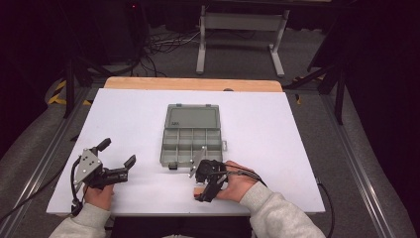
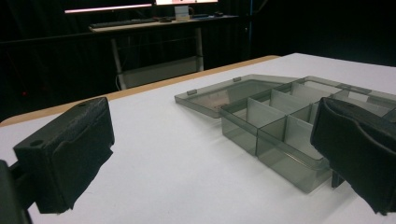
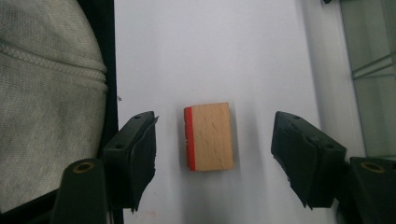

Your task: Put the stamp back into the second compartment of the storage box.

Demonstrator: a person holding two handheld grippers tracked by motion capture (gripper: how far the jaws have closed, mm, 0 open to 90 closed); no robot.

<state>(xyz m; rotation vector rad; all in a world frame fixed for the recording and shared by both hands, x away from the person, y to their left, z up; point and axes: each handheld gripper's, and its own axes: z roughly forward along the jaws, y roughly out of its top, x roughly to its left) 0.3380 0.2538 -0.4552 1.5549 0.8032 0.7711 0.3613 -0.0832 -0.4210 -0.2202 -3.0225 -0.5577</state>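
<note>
The block [image 3: 209, 136] at the frame's centre is pale tan wood with one red edge. The table [image 1: 277, 129] is white, the compartment box [image 1: 190, 136] translucent grey, the sleeves [image 1: 277, 210] light grey, both grippers' jaws black.

Between the right claw's [image 3: 212, 158] matt black jaws lies a pale wooden block [image 3: 210, 136], one edge painted glossy red, on the smooth white surface [image 3: 210, 51].
</note>
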